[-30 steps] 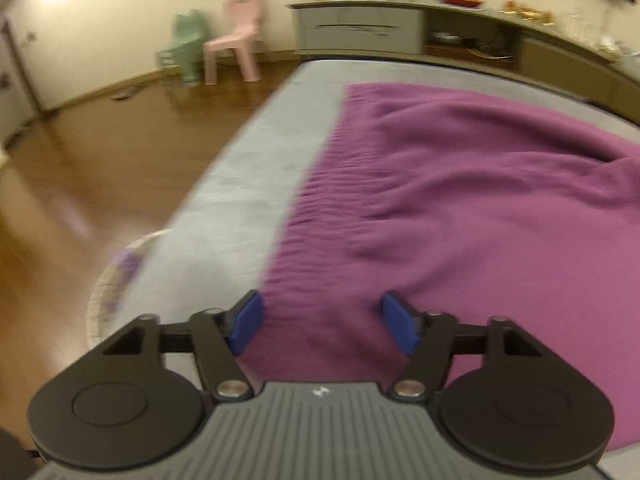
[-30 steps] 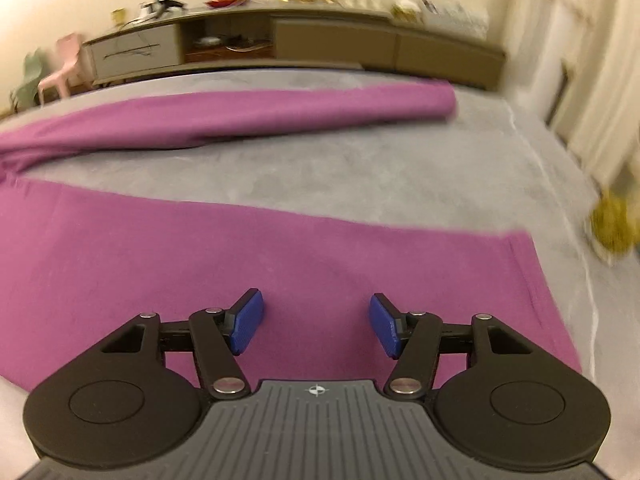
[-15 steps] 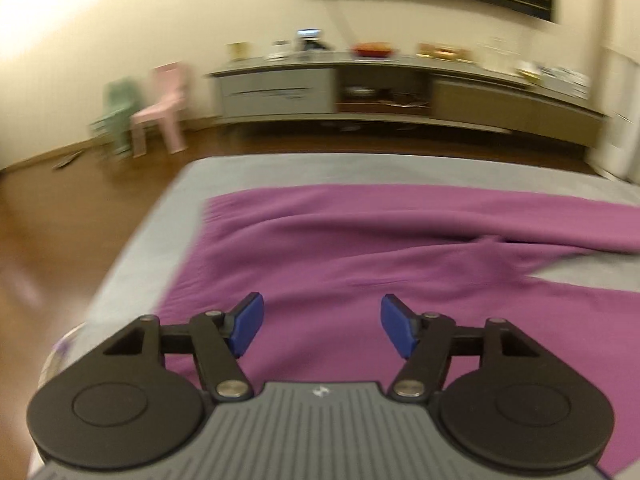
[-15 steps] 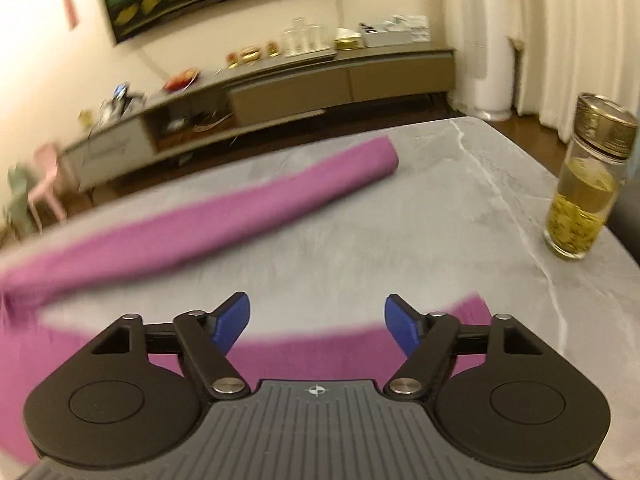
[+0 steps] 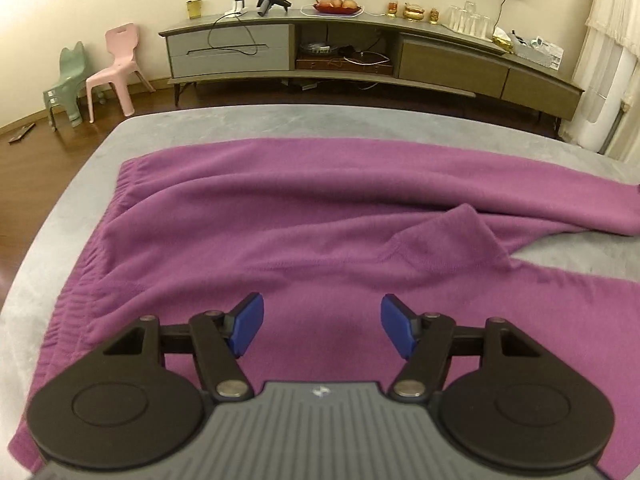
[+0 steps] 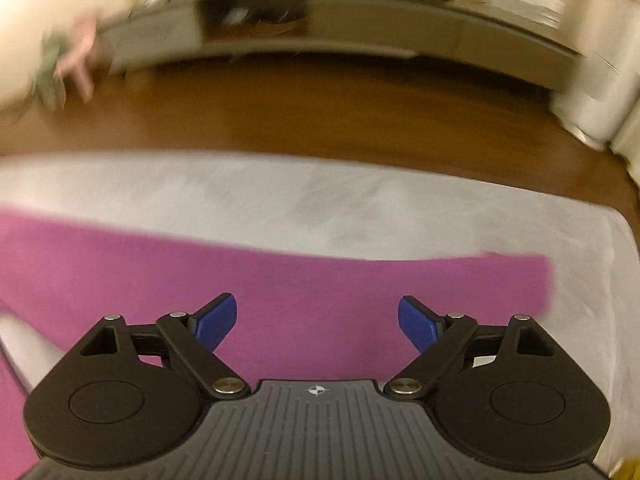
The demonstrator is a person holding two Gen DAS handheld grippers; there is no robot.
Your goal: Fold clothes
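Purple trousers (image 5: 288, 216) lie spread on the grey table (image 5: 240, 124), with the gathered waistband (image 5: 80, 280) at the left and two legs running off to the right. My left gripper (image 5: 322, 330) is open and empty just above the cloth near the waist. In the right wrist view, which is blurred, my right gripper (image 6: 316, 322) is open and empty above one purple leg (image 6: 280, 280), whose hem end (image 6: 544, 280) lies at the right.
The table's far edge (image 6: 320, 160) gives onto a wooden floor (image 6: 320, 108). A long low cabinet (image 5: 360, 52) stands against the wall. A pink chair (image 5: 116, 64) and a green chair (image 5: 68, 84) stand at the far left.
Both grippers have swung. The left one now faces across the trousers toward the cabinet. The right one has moved over the far leg near its hem; the glass jar is out of view.
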